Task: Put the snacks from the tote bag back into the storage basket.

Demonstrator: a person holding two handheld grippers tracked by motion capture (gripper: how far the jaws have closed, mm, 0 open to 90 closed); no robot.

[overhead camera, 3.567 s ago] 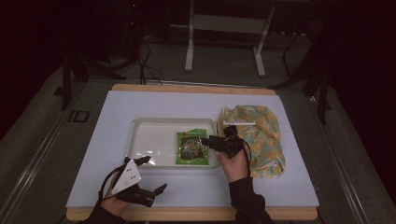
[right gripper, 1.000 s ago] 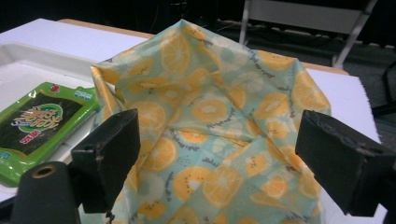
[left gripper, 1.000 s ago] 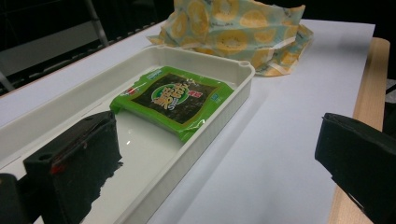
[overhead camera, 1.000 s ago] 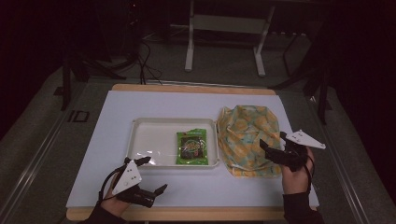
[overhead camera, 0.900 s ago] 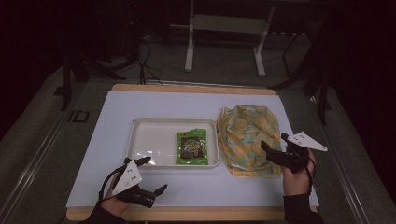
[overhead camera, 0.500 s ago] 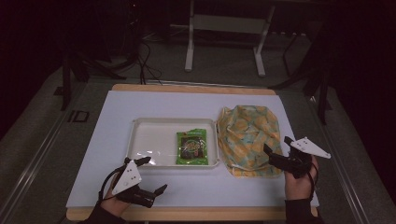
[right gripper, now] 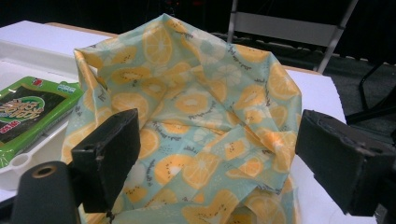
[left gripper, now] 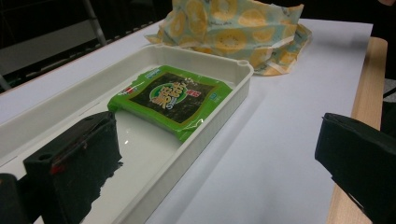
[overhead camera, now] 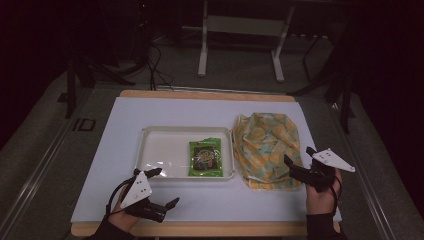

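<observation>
My right gripper [overhead camera: 300,166] sits wide open at the bag's [overhead camera: 265,147] four o'clock. My left gripper [overhead camera: 162,187] is open at the tray's [overhead camera: 165,150] seven o'clock.

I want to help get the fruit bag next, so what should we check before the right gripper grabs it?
1. Right gripper open: ok, jaws stand wide apart.
2. Right gripper aimed at the fruit-print bag: ok, the bag sits between its jaws in the right gripper view.
3. Right gripper holding nothing: ok.
4. Bag free of the white tray: cannot tell, its edge lies against the tray's rim.
5. Green snack packet out of the way: ok, it lies flat in the tray.
6. Left gripper clear: ok, open near the table's front edge.
</observation>
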